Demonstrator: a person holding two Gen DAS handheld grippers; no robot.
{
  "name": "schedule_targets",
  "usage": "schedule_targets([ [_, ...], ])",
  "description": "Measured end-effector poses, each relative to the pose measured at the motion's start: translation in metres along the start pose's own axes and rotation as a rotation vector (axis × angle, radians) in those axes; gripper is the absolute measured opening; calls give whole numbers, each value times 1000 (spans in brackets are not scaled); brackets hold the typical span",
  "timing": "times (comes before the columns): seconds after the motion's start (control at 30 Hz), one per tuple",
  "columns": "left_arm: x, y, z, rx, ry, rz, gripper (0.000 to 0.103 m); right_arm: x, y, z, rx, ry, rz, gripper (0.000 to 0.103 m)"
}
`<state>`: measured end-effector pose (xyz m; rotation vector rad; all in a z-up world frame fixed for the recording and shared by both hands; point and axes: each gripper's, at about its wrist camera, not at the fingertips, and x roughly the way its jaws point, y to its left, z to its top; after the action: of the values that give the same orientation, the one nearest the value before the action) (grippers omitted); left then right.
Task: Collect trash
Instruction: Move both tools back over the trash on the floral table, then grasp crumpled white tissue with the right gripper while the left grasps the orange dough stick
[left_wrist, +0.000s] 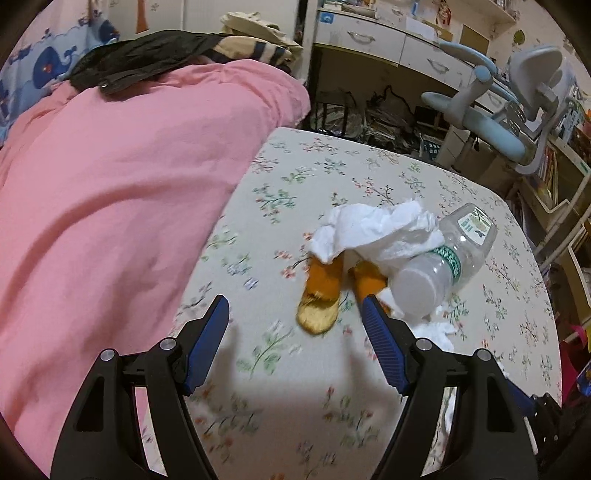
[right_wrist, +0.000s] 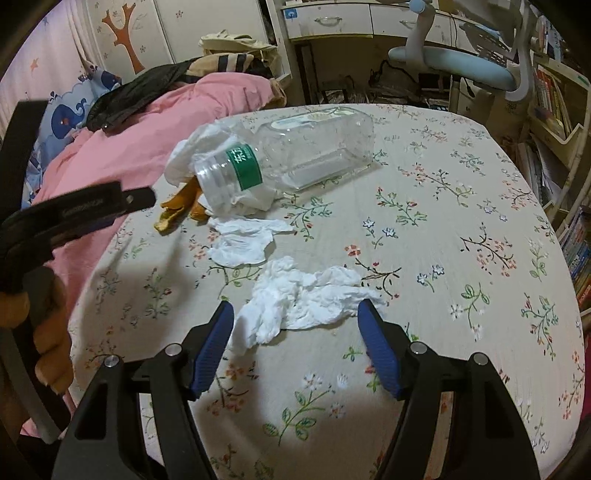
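Trash lies on a floral bedsheet (left_wrist: 280, 369). An orange peel (left_wrist: 320, 295) lies just ahead of my open, empty left gripper (left_wrist: 295, 306). A crumpled white tissue (left_wrist: 373, 229) drapes over it, beside an empty clear plastic bottle (left_wrist: 443, 258) lying on its side. In the right wrist view, my open, empty right gripper (right_wrist: 295, 310) straddles a crumpled tissue (right_wrist: 299, 299). Another tissue (right_wrist: 243, 240) lies beyond, then the bottle (right_wrist: 295, 151), the peel (right_wrist: 181, 206) and a tissue (right_wrist: 199, 147) behind it.
A pink quilt (left_wrist: 110, 206) covers the bed's left side, with dark clothes (left_wrist: 140, 59) on top. A desk (left_wrist: 388, 40) and a blue chair (left_wrist: 517, 107) stand beyond the bed. Bookshelves (right_wrist: 569, 221) line the right. The left gripper's handle (right_wrist: 55, 218) shows at left.
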<state>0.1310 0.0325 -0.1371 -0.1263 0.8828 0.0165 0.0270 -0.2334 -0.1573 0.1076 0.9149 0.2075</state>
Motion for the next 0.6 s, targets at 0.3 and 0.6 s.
schedule_targets([
  [0.3,41,-1,16,-18,46,12,71,10,0,8,-38,12,-20,66],
  [0.6,54,-8,19,41,80,-56,22,10,6,6,-109,0,-65,35],
])
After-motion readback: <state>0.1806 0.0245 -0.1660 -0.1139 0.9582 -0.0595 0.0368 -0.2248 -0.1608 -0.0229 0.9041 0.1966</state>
